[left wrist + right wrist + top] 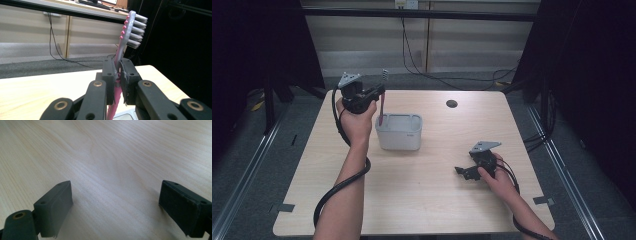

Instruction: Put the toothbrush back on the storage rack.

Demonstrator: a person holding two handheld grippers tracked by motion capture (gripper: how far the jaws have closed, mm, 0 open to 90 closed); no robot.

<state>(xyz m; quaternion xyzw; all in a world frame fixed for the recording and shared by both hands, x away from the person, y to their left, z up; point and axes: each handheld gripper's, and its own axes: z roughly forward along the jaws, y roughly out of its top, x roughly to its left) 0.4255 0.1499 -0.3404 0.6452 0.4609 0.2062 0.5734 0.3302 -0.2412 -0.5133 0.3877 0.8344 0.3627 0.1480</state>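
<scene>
Toothbrush [124,45] sits clamped upright between the left gripper's [117,75] jaws, bristles above them, handle dipping toward the grey tub [399,132] below. Right gripper [116,207] rests spread wide over bare table [105,157], holding nothing.

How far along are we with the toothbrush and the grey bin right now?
Done: the left gripper has its jaws shut on the toothbrush, bristle head up, and lifted. In hand: the brush hangs with its pink handle at the rim of the grey bin; whether it is going in or coming out can't be told. Left: releasing it. The right gripper rests open on the table, holding nothing.
</scene>
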